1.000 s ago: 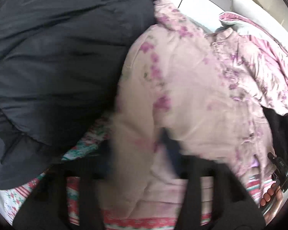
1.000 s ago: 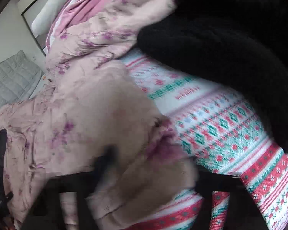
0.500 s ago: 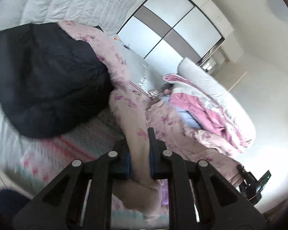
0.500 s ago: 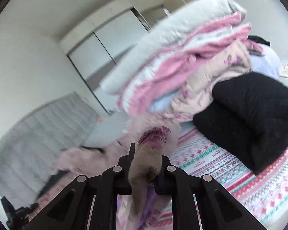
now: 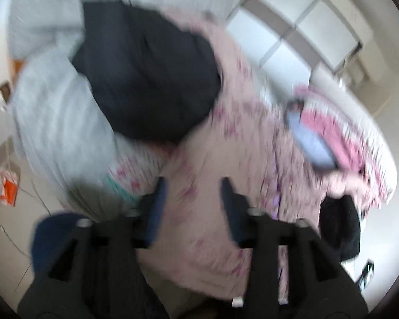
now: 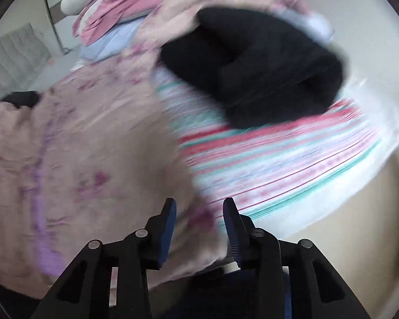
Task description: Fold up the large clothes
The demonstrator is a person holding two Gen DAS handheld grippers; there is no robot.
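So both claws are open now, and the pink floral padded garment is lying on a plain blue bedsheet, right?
Not quite. The left claw and right claw are open, and the pink floral padded garment lies on the bed, but the bedsheet is striped red, teal and white, not plain blue. The right wrist view shows it.

Motion blur smears both my views. My left tongs [image 5: 191, 207] are fuzzy over the pink floral garment [image 5: 226, 186], whose print I can't read. Beside that garment, the bed's striped cover [image 6: 292, 159] streaks; the black garment [image 6: 266, 74] upon it has soft edges.
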